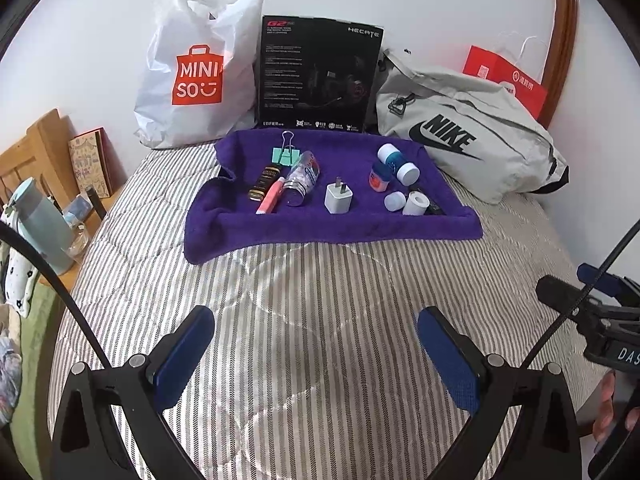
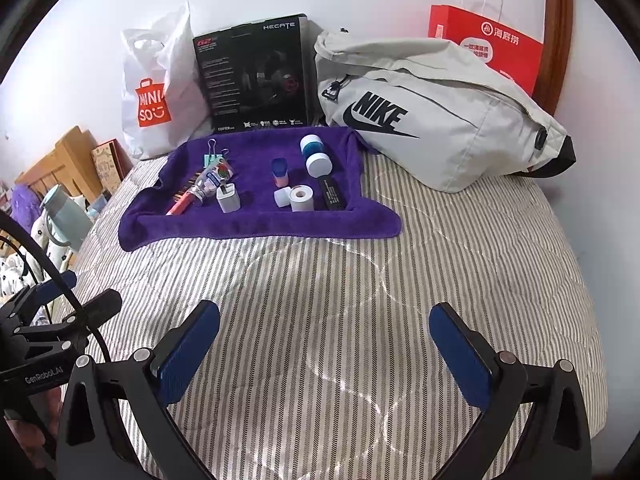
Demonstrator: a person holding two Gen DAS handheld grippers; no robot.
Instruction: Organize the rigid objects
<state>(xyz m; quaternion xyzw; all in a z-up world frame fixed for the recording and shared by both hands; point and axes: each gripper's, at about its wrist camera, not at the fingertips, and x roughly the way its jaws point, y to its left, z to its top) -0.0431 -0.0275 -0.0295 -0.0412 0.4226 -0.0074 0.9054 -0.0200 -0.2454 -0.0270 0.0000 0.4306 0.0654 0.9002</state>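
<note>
Small rigid items are spread across a purple towel [image 1: 332, 224]. On its left, a green binder clip [image 1: 285, 154], a dark tube [image 1: 264, 182], a pink pen [image 1: 270, 196] and a clear bottle [image 1: 302, 178] are clustered. A white charger plug [image 1: 338, 199] stands centrally. White-capped containers [image 1: 396, 162] are grouped on the right

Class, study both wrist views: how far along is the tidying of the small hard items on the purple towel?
Done: nothing that shows; the white charger, binder clip and small jars lie scattered on the purple towel. In hand: nothing; the left gripper and right gripper are open and empty over the striped quilt. Left: apparently all the sorting.
</note>
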